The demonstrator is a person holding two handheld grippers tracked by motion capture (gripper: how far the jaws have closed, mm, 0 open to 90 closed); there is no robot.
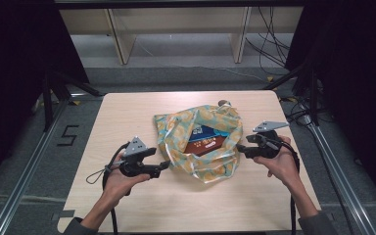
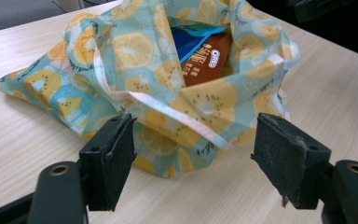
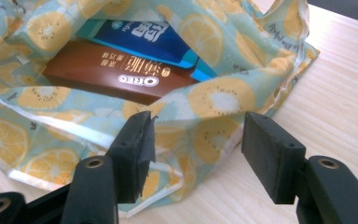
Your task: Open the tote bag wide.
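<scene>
So there's a fruit-print cloth bag [image 1: 203,144] sitting around the middle of the light wood table [image 1: 127,117] in the high view, teal fabric covered in orange and kiwi slices, lying slumped with its mouth gaping open. Inside you can see a brown Oreo pack [image 1: 205,145] with a blue packet [image 1: 204,131] tucked just above it toward the top of the frame. The left gripper [image 1: 165,165] sits at the lower left of the bag, held in the person's left hand [image 1: 122,178], its tip right at the bag's edge. In the left gripper view its jaws are spread wide with nothing between them, and the bag's folded hem with a white ribbon edge [image 2: 177,114] lies just past them. The right gripper [image 1: 241,149] is on the right side of the bag, held by the right hand [image 1: 281,164]. In the right gripper view its jaws are also wide apart, not pinching anything, with the bag's fabric right in front and the Oreo pack showing in the upper left of that frame.
</scene>
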